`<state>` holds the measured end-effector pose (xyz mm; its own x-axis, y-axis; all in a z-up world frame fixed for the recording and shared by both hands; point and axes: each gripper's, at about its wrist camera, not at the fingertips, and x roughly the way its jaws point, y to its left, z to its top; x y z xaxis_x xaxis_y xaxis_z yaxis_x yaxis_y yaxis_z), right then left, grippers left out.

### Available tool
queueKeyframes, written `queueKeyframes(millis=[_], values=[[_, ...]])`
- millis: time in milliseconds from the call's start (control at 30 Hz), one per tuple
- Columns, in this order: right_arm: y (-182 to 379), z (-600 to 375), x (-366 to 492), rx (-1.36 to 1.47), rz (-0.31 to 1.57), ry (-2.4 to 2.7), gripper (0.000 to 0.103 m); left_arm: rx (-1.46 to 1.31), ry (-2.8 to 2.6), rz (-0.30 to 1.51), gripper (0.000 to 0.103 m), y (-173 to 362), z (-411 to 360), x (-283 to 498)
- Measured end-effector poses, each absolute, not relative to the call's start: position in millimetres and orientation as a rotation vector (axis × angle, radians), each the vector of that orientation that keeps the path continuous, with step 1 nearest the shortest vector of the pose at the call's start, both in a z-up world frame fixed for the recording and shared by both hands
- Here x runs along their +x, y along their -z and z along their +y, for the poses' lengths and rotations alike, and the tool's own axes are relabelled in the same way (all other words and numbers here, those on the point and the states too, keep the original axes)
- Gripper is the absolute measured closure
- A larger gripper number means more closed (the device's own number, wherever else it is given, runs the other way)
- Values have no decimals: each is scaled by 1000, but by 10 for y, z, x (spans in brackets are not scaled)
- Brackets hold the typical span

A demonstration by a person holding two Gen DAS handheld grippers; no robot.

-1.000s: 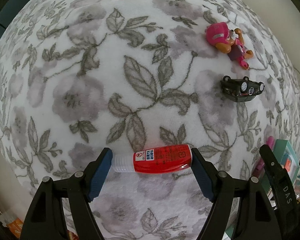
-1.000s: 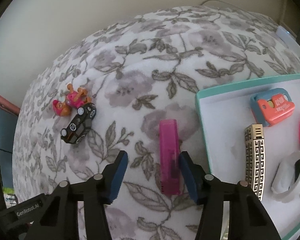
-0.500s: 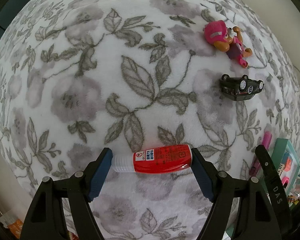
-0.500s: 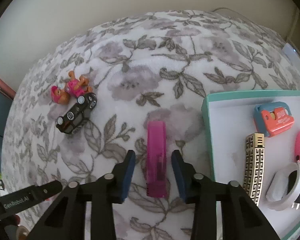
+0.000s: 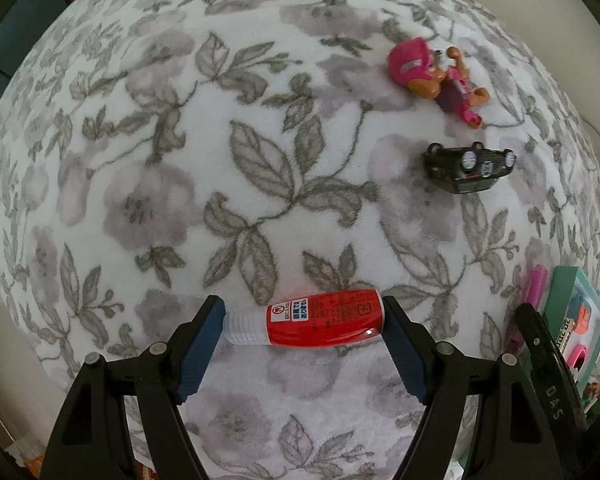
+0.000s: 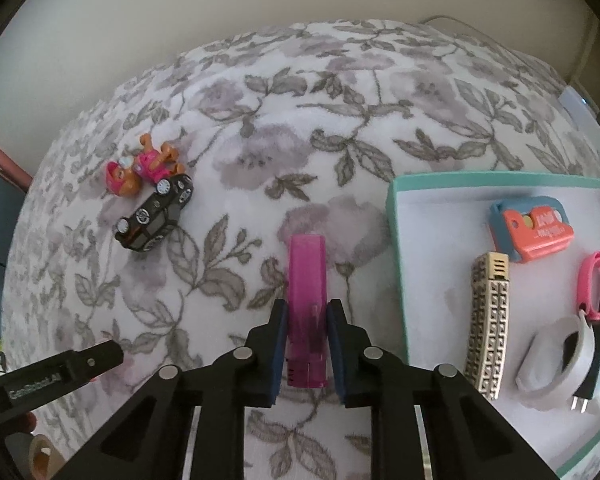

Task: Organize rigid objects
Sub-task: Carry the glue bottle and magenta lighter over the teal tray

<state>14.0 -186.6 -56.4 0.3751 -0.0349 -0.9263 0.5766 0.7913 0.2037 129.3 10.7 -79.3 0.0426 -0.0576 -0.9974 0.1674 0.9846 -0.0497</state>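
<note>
Right claw (image 6: 307,334) closed on pink case (image 6: 307,304); tray (image 6: 396,264) contents visible only right view.

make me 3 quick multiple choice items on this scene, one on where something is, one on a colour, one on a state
1. Where does the toy car lie?
A. in the tray
B. on the floral blanket, beside the figurine
C. between the left fingers

2. What colour is the tray rim?
A. teal
B. red
C. black

3. How do the right gripper fingers stand?
A. wide apart
B. out of view
C. pressed on the pink lighter

Answers: 1 B, it rests by the figurine on the blanket; 2 A, the border shows teal; 3 C, both pads touch the pink lighter.
</note>
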Motion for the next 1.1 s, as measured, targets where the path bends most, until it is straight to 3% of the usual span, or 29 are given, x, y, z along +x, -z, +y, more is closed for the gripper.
queueKeyframes(millis=[667, 1100], values=[[-411, -2347, -874, 666, 918, 469, 82, 109, 357, 1266, 24, -298, -618, 549], [-599, -2995, -1496, 635, 880, 710, 82, 267, 620, 1185, 24, -455, -1438, -208]])
